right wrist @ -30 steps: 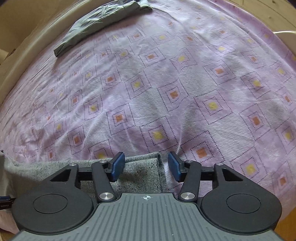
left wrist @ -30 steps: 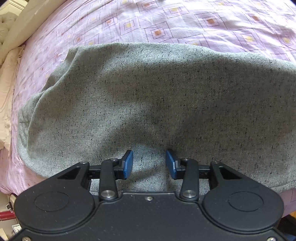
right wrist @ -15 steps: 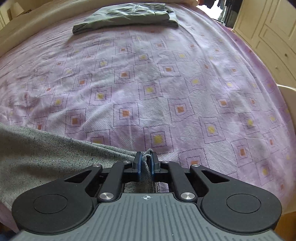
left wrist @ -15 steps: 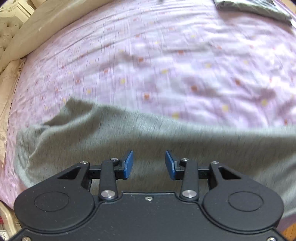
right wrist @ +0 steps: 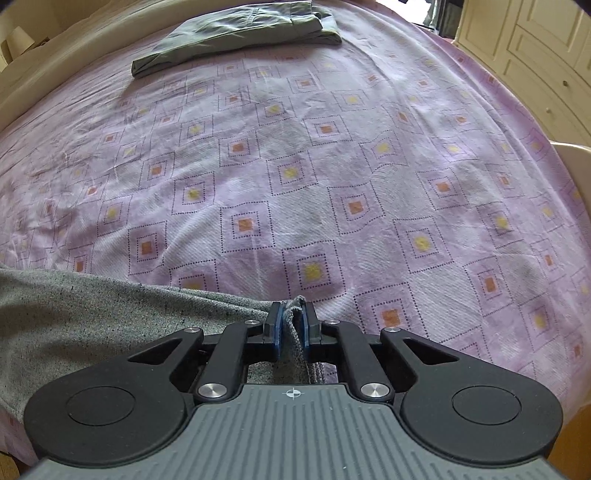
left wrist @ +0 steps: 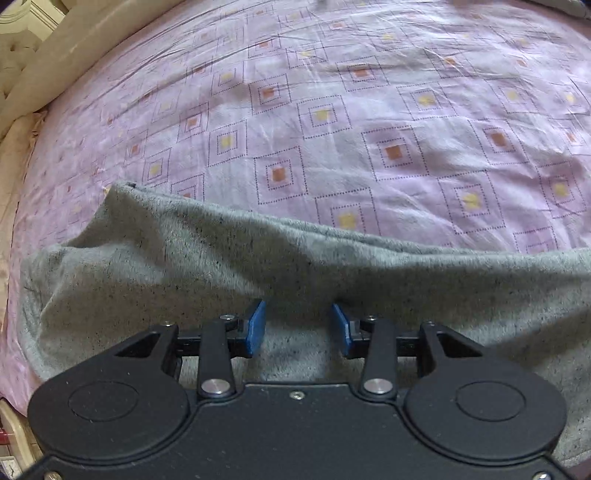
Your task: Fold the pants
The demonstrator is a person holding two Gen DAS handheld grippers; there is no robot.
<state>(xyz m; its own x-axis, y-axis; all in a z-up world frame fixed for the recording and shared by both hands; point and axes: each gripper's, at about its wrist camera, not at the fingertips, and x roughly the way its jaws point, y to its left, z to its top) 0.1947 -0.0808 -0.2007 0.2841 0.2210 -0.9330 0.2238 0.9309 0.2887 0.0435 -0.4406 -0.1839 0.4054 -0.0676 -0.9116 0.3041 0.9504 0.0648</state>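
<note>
Pants are lying on the bed, right claw clamping their edge, left claw hovering spread apart above them.

A bed under a lilac diamond-print sheet carries speckled grey pants at its near edge and folded green trousers far across

A: Where do the pants lie?

B: On the bedsheet, across the near edge, running from nine o'clock to three o'clock in the left wrist view.

A: And the left gripper?

B: Over the pants at six o'clock, cloth between its parted fingers.

A: The right gripper?

B: At six o'clock, a pants corner pinched between its fingers; the rest trails toward eight o'clock.

A: Farther back?

B: A folded garment at twelve o'clock, well apart, and a cabinet at two o'clock, beyond the bedsheet.
</note>
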